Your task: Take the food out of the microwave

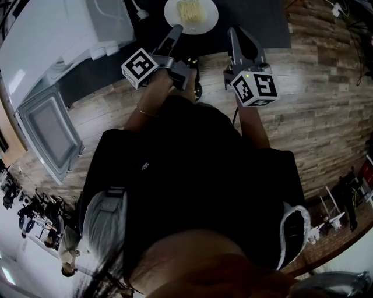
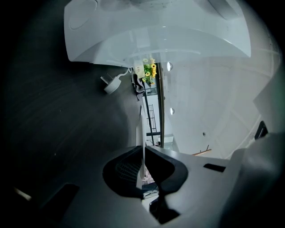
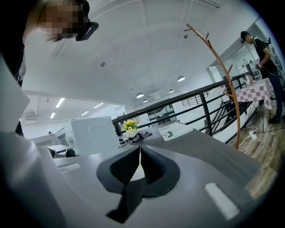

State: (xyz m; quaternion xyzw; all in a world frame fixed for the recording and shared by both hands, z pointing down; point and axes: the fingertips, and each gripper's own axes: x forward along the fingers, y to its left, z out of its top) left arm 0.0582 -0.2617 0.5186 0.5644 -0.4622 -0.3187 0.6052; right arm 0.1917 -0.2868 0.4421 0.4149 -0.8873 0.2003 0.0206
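Left of the tongs the microwave (image 1: 52, 41) is standing open, the left tongs (image 1: 176, 28) are gripping the plate of food (image 1: 207, 25) seemingly out on the desk (image 1: 262, 23), and the right tongs (image 1: 232, 30) are hovering closed and empty, so only releasing is remaining.

The plate of noodles (image 1: 191, 14) runs off the top edge just past the fingers of the left gripper (image 1: 176, 29), far rim gone. The microwave (image 1: 58, 35), left of those fingers, is cropped too. Between the pads, the plate shows only as a thin white sliver.
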